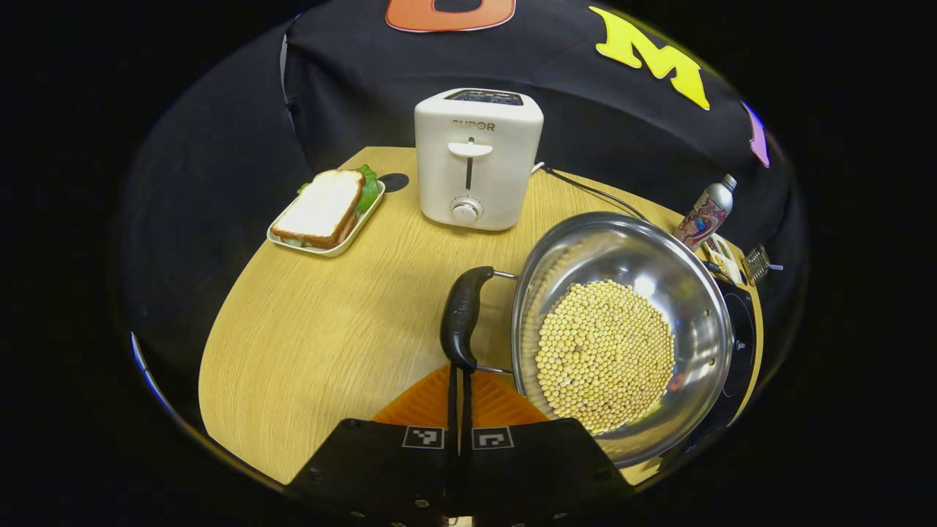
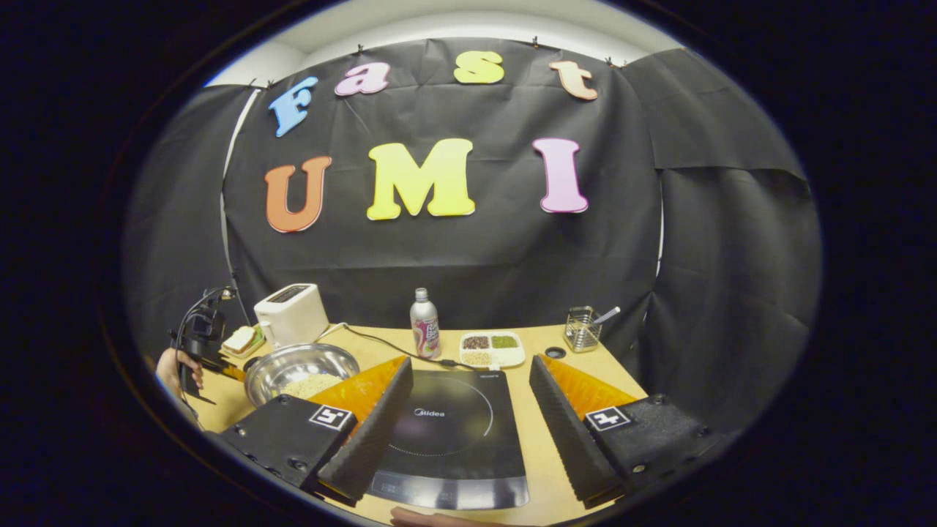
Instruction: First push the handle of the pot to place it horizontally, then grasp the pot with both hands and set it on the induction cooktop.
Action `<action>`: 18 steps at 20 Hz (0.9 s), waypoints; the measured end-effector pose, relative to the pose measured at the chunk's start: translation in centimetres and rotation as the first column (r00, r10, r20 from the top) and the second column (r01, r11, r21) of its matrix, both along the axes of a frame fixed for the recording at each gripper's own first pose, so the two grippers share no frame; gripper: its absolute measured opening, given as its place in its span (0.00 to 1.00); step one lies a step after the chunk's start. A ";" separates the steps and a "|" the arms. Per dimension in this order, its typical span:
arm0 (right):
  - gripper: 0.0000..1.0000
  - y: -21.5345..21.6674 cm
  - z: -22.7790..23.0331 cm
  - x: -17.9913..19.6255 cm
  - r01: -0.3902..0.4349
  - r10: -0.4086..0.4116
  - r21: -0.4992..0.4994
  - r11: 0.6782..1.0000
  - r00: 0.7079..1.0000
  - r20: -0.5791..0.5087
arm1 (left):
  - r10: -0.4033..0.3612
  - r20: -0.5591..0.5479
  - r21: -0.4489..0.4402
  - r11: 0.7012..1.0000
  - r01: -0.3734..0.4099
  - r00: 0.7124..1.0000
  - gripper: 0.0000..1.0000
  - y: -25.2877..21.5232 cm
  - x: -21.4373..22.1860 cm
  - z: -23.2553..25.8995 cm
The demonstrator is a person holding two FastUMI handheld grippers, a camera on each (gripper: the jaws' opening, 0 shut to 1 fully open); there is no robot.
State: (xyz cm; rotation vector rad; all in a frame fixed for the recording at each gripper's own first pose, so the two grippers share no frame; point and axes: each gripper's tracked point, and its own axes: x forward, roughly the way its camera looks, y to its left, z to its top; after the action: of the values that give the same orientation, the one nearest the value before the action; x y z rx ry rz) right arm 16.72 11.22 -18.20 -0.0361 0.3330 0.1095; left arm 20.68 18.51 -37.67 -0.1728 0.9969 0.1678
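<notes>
The left tool (image 1: 460,380), fingers pressed together, touches the pot's black handle (image 1: 461,316); a hard shove could spill the soybeans (image 1: 605,354). The pot (image 1: 622,329) sits beside the induction cooktop (image 2: 454,432). The right tool (image 2: 468,410) hangs spread.

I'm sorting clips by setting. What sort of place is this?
Likely a mock kitchen counter in a recording booth: a toaster, an induction cooktop and a steel pot of soybeans sit on a wooden table before black cloth.
</notes>
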 end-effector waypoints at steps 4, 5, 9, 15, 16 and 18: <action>1.00 2.3 -2.3 0.7 -0.031 0.032 0.019 0.999 0.998 -0.047 | -0.031 0.045 0.050 0.998 0.029 0.998 0.00 -0.2 -1.2 2.0; 1.00 2.7 -2.9 0.9 -0.033 0.034 0.017 0.999 0.998 -0.054 | -0.036 0.063 0.060 0.998 0.032 0.997 0.00 -0.3 -1.3 2.7; 1.00 5.4 -5.6 1.5 -0.052 0.053 0.017 0.999 0.994 -0.095 | -0.072 0.156 0.064 0.996 0.063 0.985 0.01 -1.9 -1.6 5.7; 1.00 9.8 -9.2 2.6 -0.109 0.111 0.020 0.994 0.987 -0.119 | -0.138 0.301 0.115 0.988 0.107 0.943 0.98 -3.5 -1.7 8.6; 1.00 10.7 -9.7 2.9 -0.119 0.120 0.021 0.993 0.984 -0.128 | -0.132 0.309 0.117 0.988 0.100 0.942 0.97 -3.4 -1.4 8.4; 1.00 12.6 -10.8 3.6 -0.150 0.153 0.036 0.988 0.978 -0.142 | -0.114 0.324 0.095 0.992 0.088 0.939 0.97 -3.5 -0.7 7.8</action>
State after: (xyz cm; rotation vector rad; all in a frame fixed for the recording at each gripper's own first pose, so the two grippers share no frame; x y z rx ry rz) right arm 20.28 23.82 -28.99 -0.0286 0.4731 0.2685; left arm 20.00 15.04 -29.84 -0.0733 0.6623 0.0801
